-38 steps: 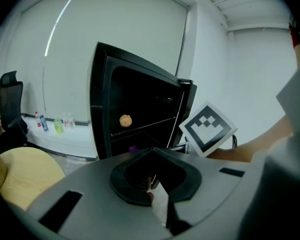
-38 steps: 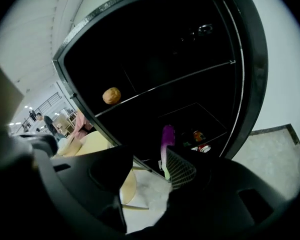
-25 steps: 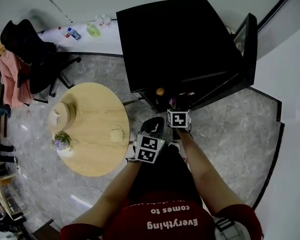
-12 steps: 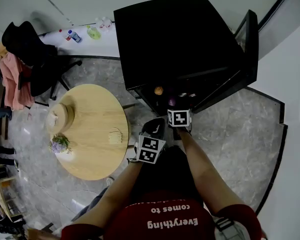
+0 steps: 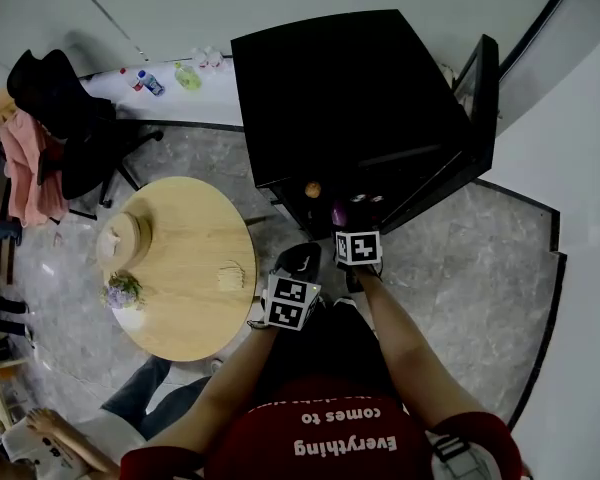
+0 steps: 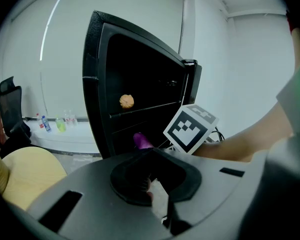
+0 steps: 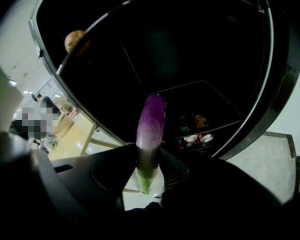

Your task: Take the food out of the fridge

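Eggplant (image 7: 151, 124) clenched in right claw (image 7: 149, 160), lengthwise along jaws, purple tip toward fridge (image 7: 282, 89); left claw (image 6: 152, 190) closed.

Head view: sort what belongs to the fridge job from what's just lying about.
Job: fridge; eggplant clamped in right gripper; round orange food on a shelf.
Lying about: round table; flowers; office chair; bottles.

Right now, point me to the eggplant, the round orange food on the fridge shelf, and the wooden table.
eggplant (image 7: 151, 126), right gripper view, purple middle of its body.
round orange food (image 6: 126, 101), left gripper view, its centre.
wooden table (image 5: 185, 228), head view, bare top.
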### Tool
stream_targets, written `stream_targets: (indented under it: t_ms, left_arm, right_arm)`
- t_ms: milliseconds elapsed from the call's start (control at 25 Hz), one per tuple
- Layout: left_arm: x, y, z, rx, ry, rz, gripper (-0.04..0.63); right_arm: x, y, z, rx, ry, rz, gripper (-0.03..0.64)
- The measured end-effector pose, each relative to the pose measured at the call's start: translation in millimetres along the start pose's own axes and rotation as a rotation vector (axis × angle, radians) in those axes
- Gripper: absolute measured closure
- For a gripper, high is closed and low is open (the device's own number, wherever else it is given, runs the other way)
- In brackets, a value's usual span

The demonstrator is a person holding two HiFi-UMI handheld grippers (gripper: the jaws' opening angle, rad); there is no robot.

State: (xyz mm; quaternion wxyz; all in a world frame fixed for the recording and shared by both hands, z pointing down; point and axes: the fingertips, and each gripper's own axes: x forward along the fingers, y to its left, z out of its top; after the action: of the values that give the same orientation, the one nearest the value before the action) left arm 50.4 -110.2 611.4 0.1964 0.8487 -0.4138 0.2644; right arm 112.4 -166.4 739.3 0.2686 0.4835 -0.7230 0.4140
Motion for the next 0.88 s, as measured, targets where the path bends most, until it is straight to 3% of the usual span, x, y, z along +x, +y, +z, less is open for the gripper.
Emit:
stream_targets:
  t_ms: [560,880]
  left_arm:
    - [-51,-22,25,-0.064,-0.05,-0.044,0.594]
    - [-75,-18,19,-0.109,-0.085,-0.004,0.594]
  right_arm:
    - [-85,23,-21,0.013,0.061,0.091,0.466]
    - [-121,58,-55,-0.018,0.072,0.183,0.466]
